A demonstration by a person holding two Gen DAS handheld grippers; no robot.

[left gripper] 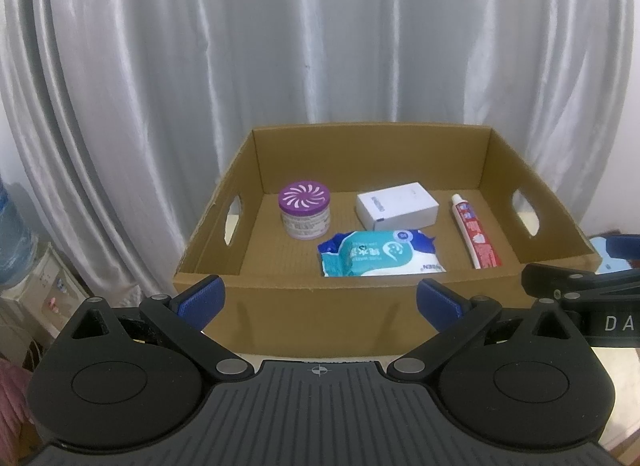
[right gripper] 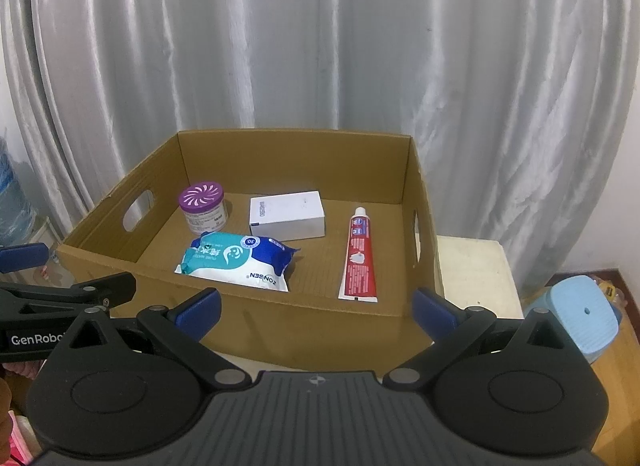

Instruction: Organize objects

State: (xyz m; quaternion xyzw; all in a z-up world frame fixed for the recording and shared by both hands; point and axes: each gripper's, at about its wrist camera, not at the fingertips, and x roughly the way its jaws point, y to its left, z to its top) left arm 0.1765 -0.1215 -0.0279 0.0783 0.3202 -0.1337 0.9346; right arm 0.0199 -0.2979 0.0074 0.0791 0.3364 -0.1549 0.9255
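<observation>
An open cardboard box [left gripper: 320,306] [right gripper: 280,330] with handle slots holds a purple-lidded jar [left gripper: 305,210] [right gripper: 203,209], a white carton [left gripper: 396,205] [right gripper: 286,214], a teal and blue wet-wipes pack [left gripper: 380,253] [right gripper: 236,262] and a red toothpaste tube [left gripper: 476,236] [right gripper: 359,256]. My left gripper [left gripper: 320,300] is open and empty, hovering before the box's near wall. My right gripper [right gripper: 316,312] is open and empty, also before the near wall. Each gripper shows at the edge of the other's view.
Grey curtains [left gripper: 280,45] hang behind the box. The box sits on a pale table [right gripper: 476,266]. A light blue stool [right gripper: 580,318] stands on the wood floor at the right. A water dispenser [left gripper: 36,282] stands at the left.
</observation>
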